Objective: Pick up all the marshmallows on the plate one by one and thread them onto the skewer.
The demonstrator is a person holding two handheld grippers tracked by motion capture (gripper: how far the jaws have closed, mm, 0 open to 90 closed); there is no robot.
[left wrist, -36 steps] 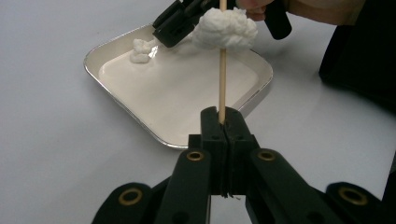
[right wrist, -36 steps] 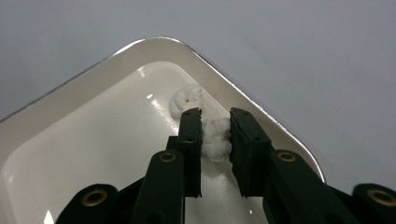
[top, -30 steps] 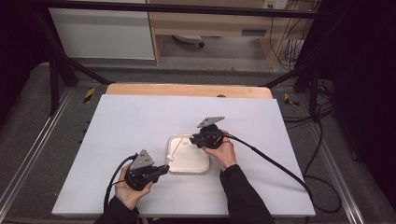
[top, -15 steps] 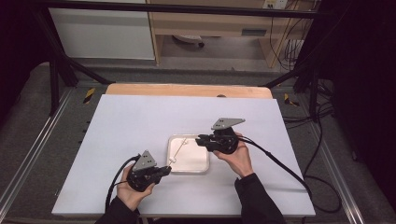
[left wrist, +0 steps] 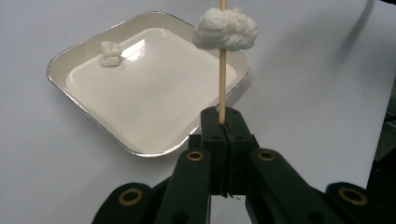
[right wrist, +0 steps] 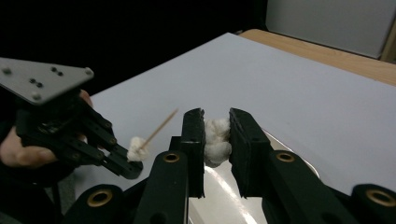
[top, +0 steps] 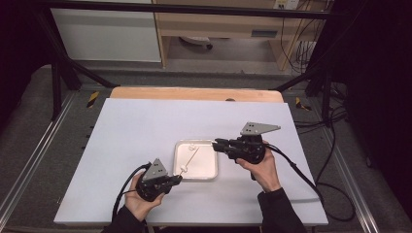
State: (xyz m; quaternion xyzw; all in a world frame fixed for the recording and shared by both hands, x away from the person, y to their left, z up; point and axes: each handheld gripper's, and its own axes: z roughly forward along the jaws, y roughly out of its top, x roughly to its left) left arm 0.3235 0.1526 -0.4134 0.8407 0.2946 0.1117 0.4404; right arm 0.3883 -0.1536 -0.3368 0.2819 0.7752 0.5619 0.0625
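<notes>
A white square tray (top: 210, 171) sits mid-table with one white marshmallow (top: 193, 144) in its far part. My left gripper (top: 177, 178) is shut on a thin wooden skewer (left wrist: 222, 74) that points out over the tray, with a marshmallow (left wrist: 225, 30) threaded on it. In the left gripper view the loose marshmallow (left wrist: 110, 52) lies in the tray's (left wrist: 79, 100) far corner. My right gripper (top: 217, 144) hovers at the tray's right edge, shut on another marshmallow (right wrist: 216, 140). The right gripper view also shows the left gripper (right wrist: 126, 167) with its skewer (right wrist: 161, 125).
The tray stands on a pale table (top: 145, 126) with a wooden strip (top: 194, 93) along its far edge. Cables (top: 301, 174) trail from both grippers toward the near edge. Metal frame rails (top: 34, 160) flank the table.
The right gripper has lifted off the tray and drawn back to the right with a marshmallow between its jaws. The left gripper and its skewer have stayed put.
</notes>
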